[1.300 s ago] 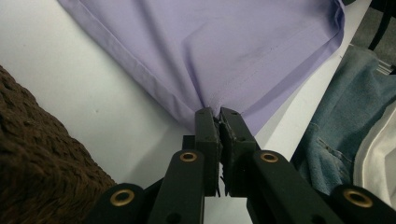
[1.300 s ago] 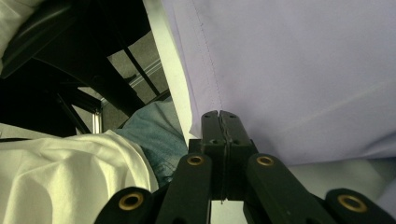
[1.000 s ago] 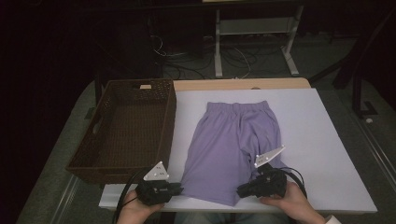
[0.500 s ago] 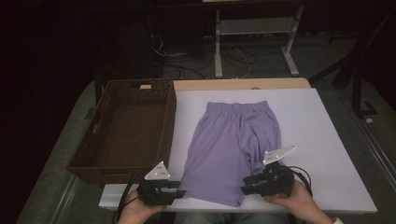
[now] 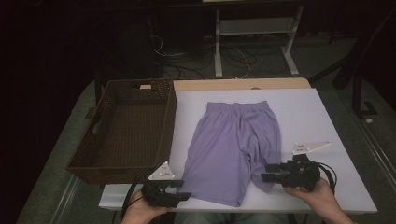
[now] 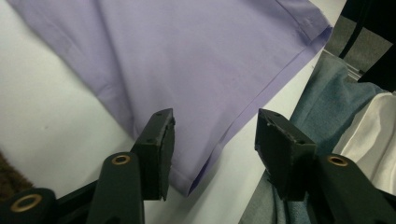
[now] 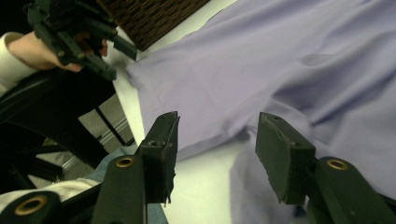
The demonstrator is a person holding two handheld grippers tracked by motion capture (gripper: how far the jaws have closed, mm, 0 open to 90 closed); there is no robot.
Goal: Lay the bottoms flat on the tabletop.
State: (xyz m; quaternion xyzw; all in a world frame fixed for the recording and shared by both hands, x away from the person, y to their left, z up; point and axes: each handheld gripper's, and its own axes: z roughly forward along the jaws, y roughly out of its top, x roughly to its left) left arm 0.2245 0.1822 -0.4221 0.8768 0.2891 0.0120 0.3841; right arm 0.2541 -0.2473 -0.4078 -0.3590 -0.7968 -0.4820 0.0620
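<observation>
- Your left gripper (image 5: 186, 189) sits low at the near table edge, jaws spread wide and empty, pointing right at the bottom corner of the lavender shorts (image 5: 233, 144).
- In the left gripper view that hem corner (image 6: 196, 179) lies right between the jaws, not pinched.
- Your right gripper (image 5: 264, 172) points left, jaws wide apart, at the hem of the other leg.
- The shorts lie flat on the white table (image 5: 322, 121), waistband far, just beside the wicker basket (image 5: 122, 135).

Shorts (image 6: 196, 60) cut off at top edge, left gripper view.
</observation>
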